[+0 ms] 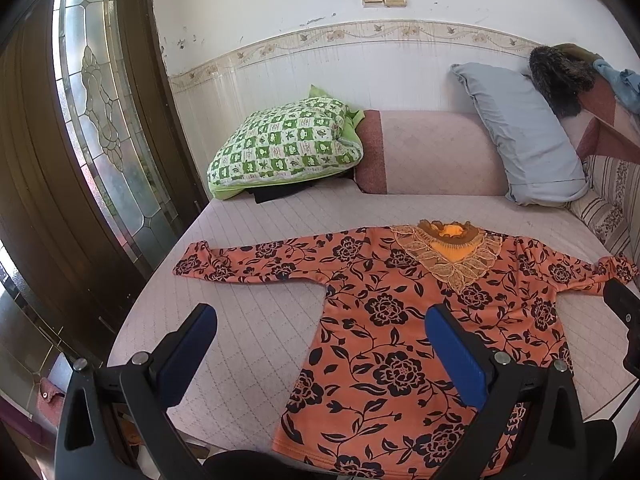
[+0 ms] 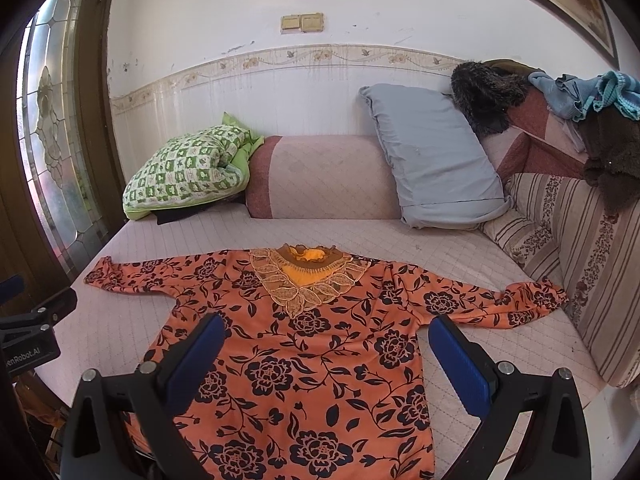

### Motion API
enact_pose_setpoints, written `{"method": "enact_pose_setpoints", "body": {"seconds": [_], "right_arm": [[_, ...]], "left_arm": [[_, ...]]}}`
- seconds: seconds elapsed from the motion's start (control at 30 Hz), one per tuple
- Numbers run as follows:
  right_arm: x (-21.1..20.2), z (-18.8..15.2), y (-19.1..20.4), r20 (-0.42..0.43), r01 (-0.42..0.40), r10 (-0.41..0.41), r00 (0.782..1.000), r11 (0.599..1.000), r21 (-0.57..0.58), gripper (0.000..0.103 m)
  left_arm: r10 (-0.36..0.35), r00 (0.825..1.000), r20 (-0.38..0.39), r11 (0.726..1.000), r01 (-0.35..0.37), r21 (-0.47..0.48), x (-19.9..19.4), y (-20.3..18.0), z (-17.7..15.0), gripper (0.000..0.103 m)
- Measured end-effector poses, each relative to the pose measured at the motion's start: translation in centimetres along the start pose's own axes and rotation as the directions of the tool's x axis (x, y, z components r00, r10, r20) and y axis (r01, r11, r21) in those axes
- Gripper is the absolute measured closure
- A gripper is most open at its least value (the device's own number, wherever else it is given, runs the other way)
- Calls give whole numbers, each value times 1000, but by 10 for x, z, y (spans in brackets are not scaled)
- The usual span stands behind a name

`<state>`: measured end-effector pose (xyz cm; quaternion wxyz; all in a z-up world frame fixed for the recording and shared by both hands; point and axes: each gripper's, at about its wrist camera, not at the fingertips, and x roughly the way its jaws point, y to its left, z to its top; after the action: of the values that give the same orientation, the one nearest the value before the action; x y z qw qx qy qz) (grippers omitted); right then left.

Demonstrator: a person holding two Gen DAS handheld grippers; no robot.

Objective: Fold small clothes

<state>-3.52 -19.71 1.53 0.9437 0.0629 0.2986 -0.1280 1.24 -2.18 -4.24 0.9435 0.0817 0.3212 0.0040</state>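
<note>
Both tools gape wide and hold nothing: the left tool (image 1: 320, 320) and right tool (image 2: 326, 330) hang over the bed's near edge, above the orange floral shirt (image 2: 296, 352), which lies flat on the bed (image 1: 280, 212), sleeves spread, collar toward the far pillows.

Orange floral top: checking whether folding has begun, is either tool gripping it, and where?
Nothing is held. Left tool and right tool hover open above the orange floral top, lying flat.
</note>
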Motion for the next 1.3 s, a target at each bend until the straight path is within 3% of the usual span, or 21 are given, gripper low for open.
{"method": "enact_pose_setpoints", "body": {"seconds": [0.43, 0.83, 1.13, 1.3], "right_arm": [[12, -3, 2, -19, -1, 1, 1000, 1000, -4, 0], [48, -2, -7, -45, 6, -5, 999, 1000, 21, 0], [90, 2, -25, -68, 44, -41, 997, 998, 41, 0], [115, 3, -41, -86, 63, -57, 995, 996, 64, 0]], "left_arm": [[-5, 1000, -30, 1000, 5, -2, 15, -2, -3, 0], [-116, 981, -157, 993, 116, -10, 73, -24, -11, 0], [-60, 986, -154, 997, 67, 37, 109, -49, 0, 0], [-69, 987, -148, 996, 76, 46, 129, -64, 7, 0]]}}
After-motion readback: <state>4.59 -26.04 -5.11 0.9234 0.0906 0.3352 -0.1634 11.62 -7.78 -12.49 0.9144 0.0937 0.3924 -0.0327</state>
